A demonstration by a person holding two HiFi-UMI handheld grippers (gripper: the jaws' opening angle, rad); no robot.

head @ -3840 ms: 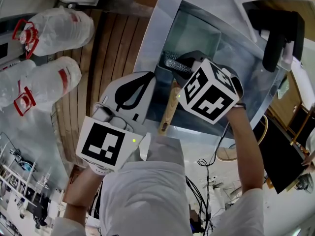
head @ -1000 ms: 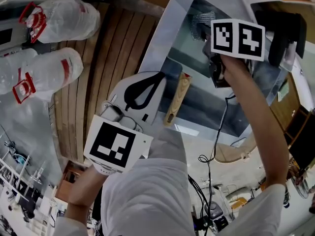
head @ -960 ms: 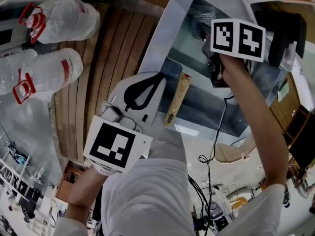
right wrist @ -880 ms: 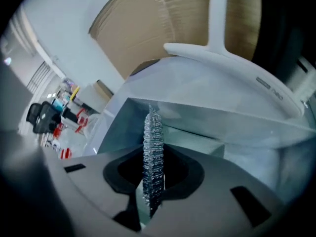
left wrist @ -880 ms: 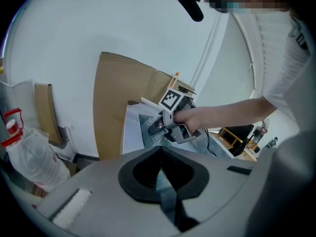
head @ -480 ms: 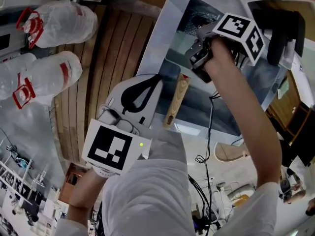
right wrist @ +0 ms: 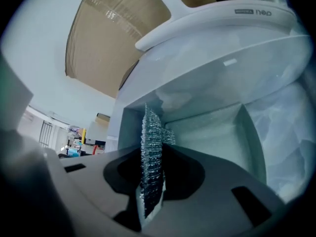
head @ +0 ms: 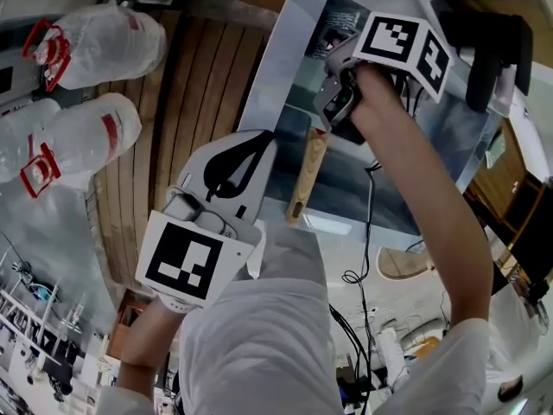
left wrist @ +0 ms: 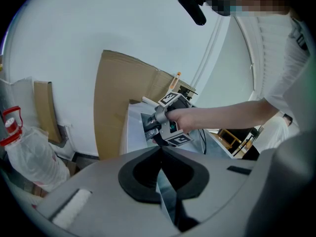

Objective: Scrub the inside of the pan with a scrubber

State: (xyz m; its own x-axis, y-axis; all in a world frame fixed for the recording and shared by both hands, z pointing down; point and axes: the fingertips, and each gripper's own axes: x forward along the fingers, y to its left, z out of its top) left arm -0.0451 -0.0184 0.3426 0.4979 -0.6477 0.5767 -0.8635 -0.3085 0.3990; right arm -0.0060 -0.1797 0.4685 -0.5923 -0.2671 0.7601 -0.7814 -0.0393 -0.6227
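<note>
The steel pan [head: 406,158] is rectangular with a wooden handle [head: 308,175] and sits tilted at the centre of the head view. My left gripper [head: 270,145] is shut on the pan's near rim beside the handle. In the left gripper view the thin rim [left wrist: 167,199] runs between the closed jaws of the left gripper [left wrist: 160,174]. My right gripper [head: 333,59] is inside the pan near its far left corner, shut on a steel-wool scrubber [head: 344,20]. The right gripper view shows the scrubber [right wrist: 150,147] pinched in the right gripper [right wrist: 150,191], close to the pan wall [right wrist: 212,127].
Two clear plastic bottles with red caps [head: 99,41] [head: 73,141] lie at the left on a slatted wooden surface [head: 190,85]. A black object [head: 492,46] and a white plastic part [right wrist: 217,21] stand beyond the pan. Cardboard [left wrist: 121,102] leans behind. A cable [head: 370,232] hangs from my right gripper.
My right gripper has carried the scrubber from the pan's middle up to its far edge, then leftward toward the far left corner. The left gripper keeps its hold on the rim.
</note>
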